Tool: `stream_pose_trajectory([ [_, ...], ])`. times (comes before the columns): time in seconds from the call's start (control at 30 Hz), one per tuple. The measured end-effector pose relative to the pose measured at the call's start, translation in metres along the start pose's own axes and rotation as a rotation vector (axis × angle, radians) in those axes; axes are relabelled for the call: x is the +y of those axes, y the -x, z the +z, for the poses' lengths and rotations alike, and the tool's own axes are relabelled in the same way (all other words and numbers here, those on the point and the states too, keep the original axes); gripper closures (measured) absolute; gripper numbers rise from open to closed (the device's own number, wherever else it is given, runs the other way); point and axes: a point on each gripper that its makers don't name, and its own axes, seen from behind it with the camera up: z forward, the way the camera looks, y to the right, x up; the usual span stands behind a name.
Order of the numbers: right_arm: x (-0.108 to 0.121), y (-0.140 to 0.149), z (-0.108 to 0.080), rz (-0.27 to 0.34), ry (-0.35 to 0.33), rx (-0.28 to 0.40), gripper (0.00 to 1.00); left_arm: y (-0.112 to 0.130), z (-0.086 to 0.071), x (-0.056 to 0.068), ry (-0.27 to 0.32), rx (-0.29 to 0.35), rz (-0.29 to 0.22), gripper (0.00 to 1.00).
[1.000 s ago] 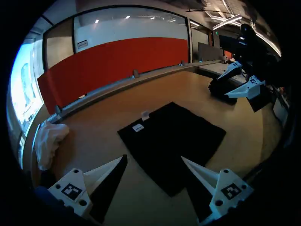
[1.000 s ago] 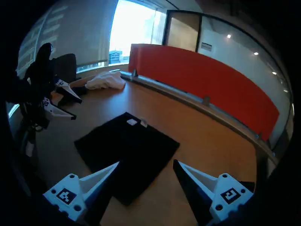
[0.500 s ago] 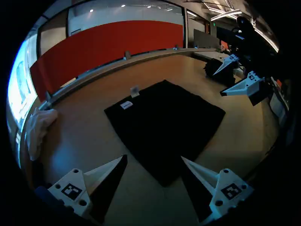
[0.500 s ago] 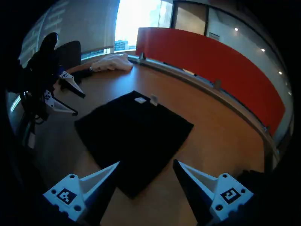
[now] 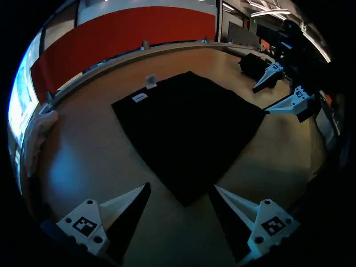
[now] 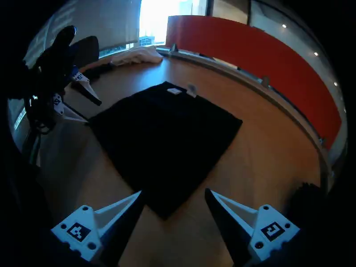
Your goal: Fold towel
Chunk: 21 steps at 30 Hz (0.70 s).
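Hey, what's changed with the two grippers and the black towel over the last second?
Both came down and forward toward the black towel. The left gripper now frames one near corner between its open fingers, and the right gripper frames another. Neither took hold. The cloth stayed flat on the table.

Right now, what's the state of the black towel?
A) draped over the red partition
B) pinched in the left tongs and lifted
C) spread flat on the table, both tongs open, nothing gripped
C: the black towel lies flat on the table, and the left tongs and right tongs both stand open, each at a near corner, pinching nothing.
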Motion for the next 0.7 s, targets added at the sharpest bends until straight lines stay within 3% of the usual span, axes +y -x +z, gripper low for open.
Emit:
stream_pose_trajectory([
  [0.33,-0.004,0.015,0.004,0.009,-0.02,-0.031,0.01,0.008,0.006,0.005,0.023,-0.038,0.01,0.06],
  [0.7,-0.011,0.021,0.008,0.013,-0.049,-0.046,0.16,0.008,0.006,0.006,0.019,-0.046,0.016,0.1],
])
